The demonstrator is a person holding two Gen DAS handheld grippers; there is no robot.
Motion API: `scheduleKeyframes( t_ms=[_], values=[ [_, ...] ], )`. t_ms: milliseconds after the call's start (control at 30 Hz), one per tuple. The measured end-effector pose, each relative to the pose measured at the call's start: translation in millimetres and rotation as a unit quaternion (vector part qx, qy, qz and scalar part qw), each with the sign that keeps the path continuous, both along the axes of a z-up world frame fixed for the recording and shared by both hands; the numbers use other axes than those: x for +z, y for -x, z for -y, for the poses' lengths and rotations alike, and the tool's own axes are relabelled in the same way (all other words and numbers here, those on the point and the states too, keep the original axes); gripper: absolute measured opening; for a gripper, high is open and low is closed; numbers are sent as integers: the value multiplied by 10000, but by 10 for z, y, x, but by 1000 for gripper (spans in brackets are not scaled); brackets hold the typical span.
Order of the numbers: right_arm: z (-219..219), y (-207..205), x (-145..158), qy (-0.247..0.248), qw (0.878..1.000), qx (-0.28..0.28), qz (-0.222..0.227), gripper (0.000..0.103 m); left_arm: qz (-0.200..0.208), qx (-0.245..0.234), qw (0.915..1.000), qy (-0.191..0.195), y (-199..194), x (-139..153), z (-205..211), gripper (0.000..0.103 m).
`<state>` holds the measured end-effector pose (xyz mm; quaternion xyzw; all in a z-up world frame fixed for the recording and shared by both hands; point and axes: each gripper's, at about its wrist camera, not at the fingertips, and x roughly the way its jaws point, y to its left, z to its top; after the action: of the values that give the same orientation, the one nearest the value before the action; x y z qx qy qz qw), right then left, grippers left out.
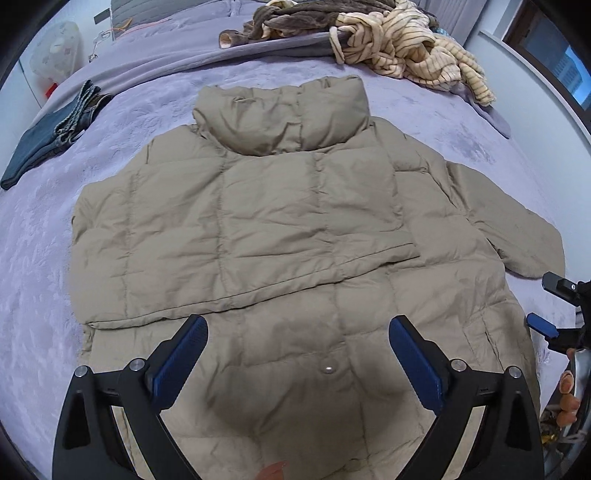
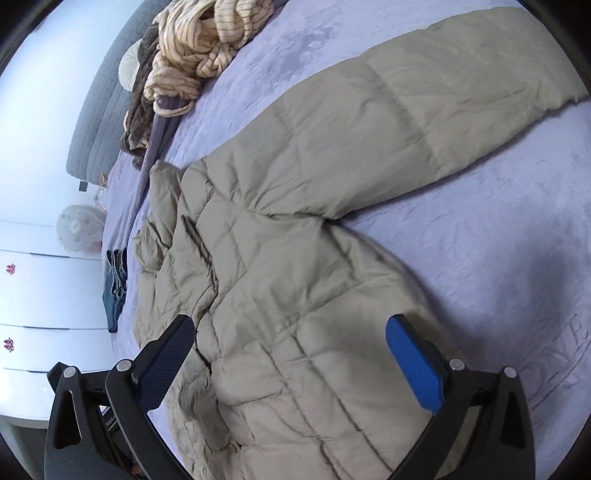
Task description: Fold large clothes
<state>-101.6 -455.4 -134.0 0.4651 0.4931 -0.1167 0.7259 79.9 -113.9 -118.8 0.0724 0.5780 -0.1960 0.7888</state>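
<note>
A beige puffer jacket (image 1: 280,206) lies flat on the lilac bedspread (image 1: 48,240), collar at the far side. One side panel is folded across its front, and the edge of that fold runs just beyond my left gripper (image 1: 298,326). That gripper hangs open above the jacket's lower front near a snap button, with nothing between its fingers. The right wrist view shows the jacket (image 2: 295,295) with one sleeve (image 2: 424,96) stretched out to the upper right. My right gripper (image 2: 291,328) is open over the jacket's body, holding nothing. It also shows at the right edge as the right gripper (image 1: 545,304).
A heap of cream striped clothing (image 1: 406,44) and brown clothing (image 1: 295,18) lies at the far end of the bed. Folded jeans (image 1: 51,136) rest on the left side. A grey headboard (image 2: 99,110), a fan (image 2: 77,229) and white drawers (image 2: 44,295) stand beyond the bed.
</note>
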Motion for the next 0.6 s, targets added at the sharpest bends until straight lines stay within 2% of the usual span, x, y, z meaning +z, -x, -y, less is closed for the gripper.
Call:
scheduleKeyframes(
  t_ms=[200, 300, 333, 500, 600],
  values=[
    [654, 228, -203, -36, 9976, -690, -1, 103, -105, -54, 9998, -131, 87, -60, 344, 99],
    [1057, 345, -344, -74, 9922, -1243, -23, 103, -147, -86, 9997, -188, 85, -88, 464, 99],
    [1196, 386, -397, 48, 9898, -1423, -72, 103, -159, -93, 9996, -206, 82, -95, 493, 99],
    [1830, 506, -702, -621, 9658, -2498, 304, 103, -336, -36, 9992, -206, 10, -137, 595, 99],
    [2079, 463, -800, -1143, 9462, -2893, 887, 103, -471, -28, 9987, -202, -56, -188, 624, 99]
  ],
)
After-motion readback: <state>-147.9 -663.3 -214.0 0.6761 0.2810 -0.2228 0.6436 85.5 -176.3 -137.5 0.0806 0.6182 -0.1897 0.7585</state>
